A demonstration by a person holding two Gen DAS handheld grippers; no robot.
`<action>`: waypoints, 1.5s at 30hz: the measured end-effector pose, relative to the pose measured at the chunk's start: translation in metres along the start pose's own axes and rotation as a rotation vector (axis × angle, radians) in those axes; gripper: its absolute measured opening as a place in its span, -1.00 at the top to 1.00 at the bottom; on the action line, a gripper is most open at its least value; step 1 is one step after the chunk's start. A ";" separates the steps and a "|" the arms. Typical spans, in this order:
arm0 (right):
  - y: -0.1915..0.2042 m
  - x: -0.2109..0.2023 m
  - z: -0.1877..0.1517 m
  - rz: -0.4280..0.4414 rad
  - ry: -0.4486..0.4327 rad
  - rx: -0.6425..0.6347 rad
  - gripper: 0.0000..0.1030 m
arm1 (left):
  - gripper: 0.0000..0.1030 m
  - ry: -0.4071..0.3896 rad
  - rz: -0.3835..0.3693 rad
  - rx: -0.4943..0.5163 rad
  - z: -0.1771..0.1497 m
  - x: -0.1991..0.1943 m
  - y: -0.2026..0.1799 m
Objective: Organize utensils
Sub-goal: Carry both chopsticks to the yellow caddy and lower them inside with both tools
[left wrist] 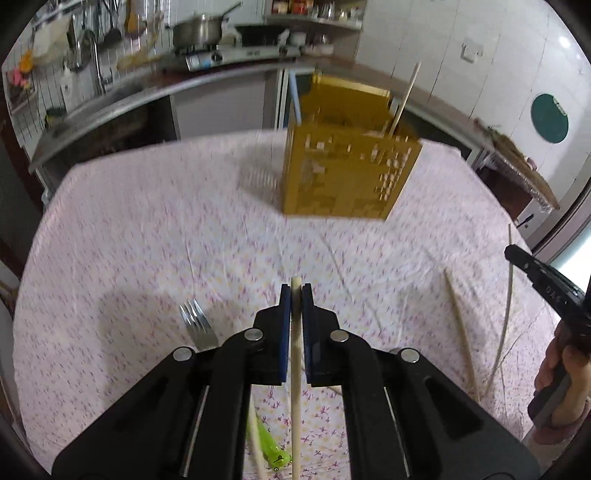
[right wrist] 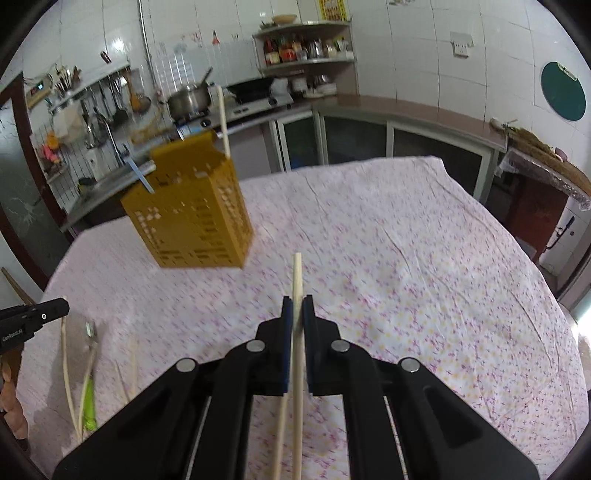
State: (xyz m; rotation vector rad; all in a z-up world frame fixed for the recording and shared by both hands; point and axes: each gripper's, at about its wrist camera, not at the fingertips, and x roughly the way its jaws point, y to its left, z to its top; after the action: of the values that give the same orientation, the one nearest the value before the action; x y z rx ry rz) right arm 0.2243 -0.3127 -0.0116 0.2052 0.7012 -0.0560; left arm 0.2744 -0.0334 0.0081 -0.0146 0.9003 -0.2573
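Note:
A yellow perforated utensil holder [left wrist: 347, 170] stands on the floral tablecloth, also in the right wrist view [right wrist: 192, 218]. A chopstick [left wrist: 404, 99] and a blue utensil handle [left wrist: 295, 99] stick out of it. My left gripper [left wrist: 295, 295] is shut on a wooden chopstick [left wrist: 296, 387], held above the table in front of the holder. My right gripper [right wrist: 297, 306] is shut on another wooden chopstick [right wrist: 297, 350]. A metal fork [left wrist: 197, 325] lies left of my left gripper. Loose chopsticks [left wrist: 461, 332] lie on the right. A green-handled utensil [left wrist: 271, 446] lies under my left gripper.
The table [right wrist: 406, 258] carries a pink floral cloth. Behind it runs a kitchen counter with a sink [left wrist: 92, 92], a stove and a pot [left wrist: 197, 31]. The right gripper's tip [left wrist: 535, 269] shows at the left view's right edge. The left gripper's tip [right wrist: 37, 314] shows at the right view's left edge.

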 end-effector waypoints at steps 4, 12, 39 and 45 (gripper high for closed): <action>0.012 -0.016 0.006 0.027 -0.075 -0.002 0.88 | 0.91 -0.075 -0.013 -0.007 0.010 -0.018 -0.001; 0.032 -0.034 0.027 0.064 -0.195 -0.013 0.88 | 0.91 -0.250 -0.010 0.004 0.034 -0.055 -0.008; 0.104 -0.032 0.157 0.073 -0.597 -0.087 0.88 | 0.91 -0.708 -0.053 0.048 0.173 -0.072 -0.035; 0.113 -0.017 0.178 0.076 -0.645 -0.094 0.88 | 0.91 -0.772 -0.066 0.073 0.199 -0.055 -0.043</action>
State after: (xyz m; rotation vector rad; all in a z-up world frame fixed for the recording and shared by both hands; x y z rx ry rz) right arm 0.3379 -0.2396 0.1513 0.1125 0.0530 -0.0137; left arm 0.3871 -0.0816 0.1794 -0.0713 0.1227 -0.3135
